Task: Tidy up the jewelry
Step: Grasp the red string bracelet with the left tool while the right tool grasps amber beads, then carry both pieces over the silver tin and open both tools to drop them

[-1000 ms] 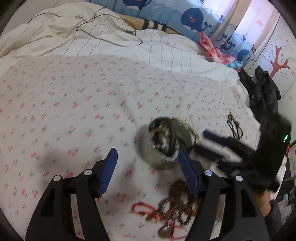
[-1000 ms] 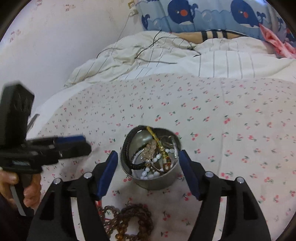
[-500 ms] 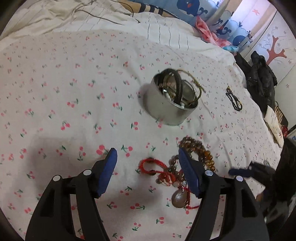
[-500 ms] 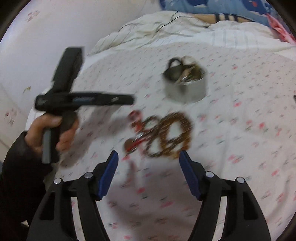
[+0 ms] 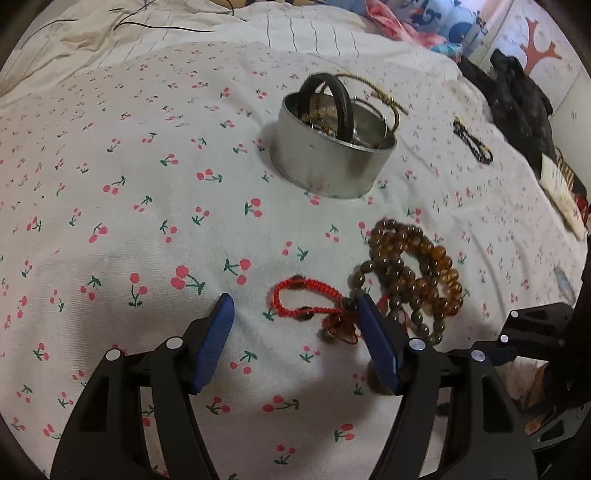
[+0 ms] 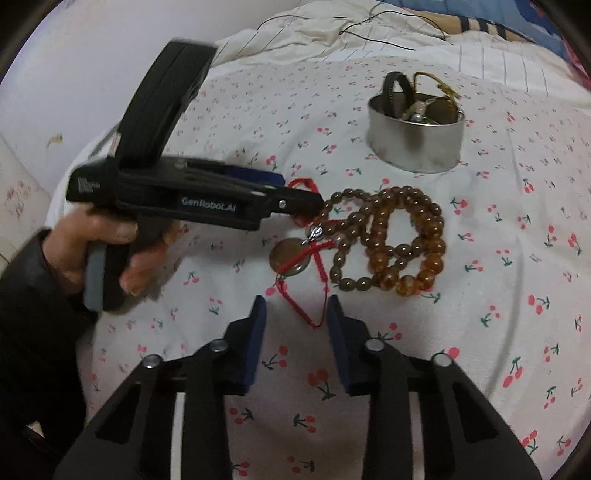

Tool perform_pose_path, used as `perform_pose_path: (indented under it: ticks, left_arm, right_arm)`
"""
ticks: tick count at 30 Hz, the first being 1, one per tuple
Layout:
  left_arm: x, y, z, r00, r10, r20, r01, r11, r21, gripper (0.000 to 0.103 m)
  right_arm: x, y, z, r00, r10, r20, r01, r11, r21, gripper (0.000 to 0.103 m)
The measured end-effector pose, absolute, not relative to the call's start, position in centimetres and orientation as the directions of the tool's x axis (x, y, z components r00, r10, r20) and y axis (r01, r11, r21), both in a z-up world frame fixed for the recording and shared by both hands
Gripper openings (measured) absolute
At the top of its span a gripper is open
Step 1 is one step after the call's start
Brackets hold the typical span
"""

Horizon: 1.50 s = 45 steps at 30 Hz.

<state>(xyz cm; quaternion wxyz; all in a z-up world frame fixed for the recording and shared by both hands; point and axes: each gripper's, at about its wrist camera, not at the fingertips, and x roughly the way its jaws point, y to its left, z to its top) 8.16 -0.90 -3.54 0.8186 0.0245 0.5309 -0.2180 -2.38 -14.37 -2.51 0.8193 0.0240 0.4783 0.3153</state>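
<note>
A round metal tin (image 5: 332,162) (image 6: 417,144) holding black bands, a gold cord and beads stands on the cherry-print sheet. In front of it lie amber bead bracelets (image 5: 413,280) (image 6: 391,240), tangled with a red braided bracelet (image 5: 303,299) and a round pendant (image 6: 290,262) on a red cord (image 6: 306,314). My left gripper (image 5: 293,306) (image 6: 299,188) hovers low over the red bracelet, which lies between its jaws; they are closing slightly without touching it. My right gripper (image 6: 295,306) is closing, with the red cord's loop between its tips and the pads not pressing it.
A black bead bracelet (image 5: 472,142) lies to the right of the tin. Dark clothes (image 5: 517,103) are piled at the bed's right edge. A striped quilt (image 5: 258,33) with a black cable (image 5: 159,26) lies behind. A hand (image 6: 110,236) holds the left gripper.
Both grippers pulled back from the tin and sank toward the bead pile. The right jaws narrowed around the red cord. The left gripper came down over the red bracelet.
</note>
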Motion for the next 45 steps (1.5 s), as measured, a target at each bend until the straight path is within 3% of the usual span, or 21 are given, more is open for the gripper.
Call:
perform_pose_path:
  ticks: [4,7,18,28,33,45]
  left_arm:
    - [8.6,0.3,-3.7,0.315,-0.355,-0.88,0.355,0.904,-0.238,0.023]
    - [8.6,1.1,-3.4,0.307,-0.389,-0.869,0.357,0.893,-0.274,0.007]
    - [8.1,2.7,-0.5,0.352,-0.464,-0.813,0.37,0.867,-0.335,0.007]
    - [9.4,1.9,-3.3,0.291,-0.463,-0.837,0.315,0.872,-0.373,0.007]
    - [9.4,1.6,-2.9,0.307,-0.47,-0.827,0.326,0.869,-0.373,0.007]
    - [8.8,2.7,2.1,0.366,-0.601,-0.71,0.373,0.794,-0.48,0.007]
  right_arm:
    - [-2.5,-14.0,-2.3,0.371,0.525,-0.766,-0.501,0.808,0.31,0.005]
    - [-2.4,-14.5,-1.8,0.393,0.539,-0.746,-0.493,0.808,0.324,0.003]
    - [-2.1,-20.2,1.9,0.463,0.682,-0.567,-0.435,0.732,0.525,0.003]
    - [-2.0,-22.6,4.3,0.499,0.76,-0.417,-0.452,0.639,0.623,0.003]
    - [-2.0,-23.6,4.8,0.521,0.756,-0.395,-0.442,0.635,0.633,0.003]
    - [-1.6,-25.6,4.9,0.564,0.744,-0.357,-0.408,0.628,0.663,0.003]
